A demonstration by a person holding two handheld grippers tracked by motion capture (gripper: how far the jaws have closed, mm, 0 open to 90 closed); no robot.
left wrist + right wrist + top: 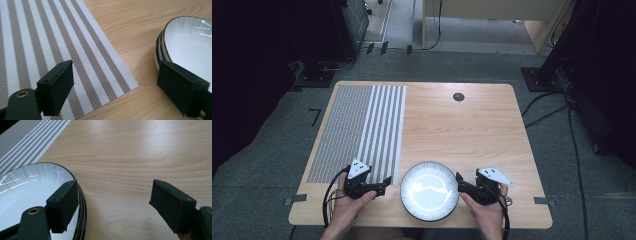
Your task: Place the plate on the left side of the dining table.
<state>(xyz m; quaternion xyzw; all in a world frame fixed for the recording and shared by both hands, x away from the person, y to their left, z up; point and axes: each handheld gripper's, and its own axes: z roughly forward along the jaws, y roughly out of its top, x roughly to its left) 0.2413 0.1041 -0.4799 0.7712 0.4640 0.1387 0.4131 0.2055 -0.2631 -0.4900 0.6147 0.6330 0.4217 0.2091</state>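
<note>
Since my left gripper (385, 183) and right gripper (459, 181) both gape wide and empty beside the stacked plates (430, 190) at the table's (472, 130) near edge, I'd guess straddle each rim squarely first.

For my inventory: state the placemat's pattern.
Placemat: woven grey-brown and white stripes, clearest in left gripper view.

Bright overhead light on the table (472, 130), dark surroundings, glare streaks in the plate (430, 190), blurred near fingers (57, 86).

both grippers, left gripper (384, 183) and right gripper (458, 180), are black with blocky padded jaws, screw holes, brass eyelets, grey three-cornered top plates and trailing black cables.
</note>
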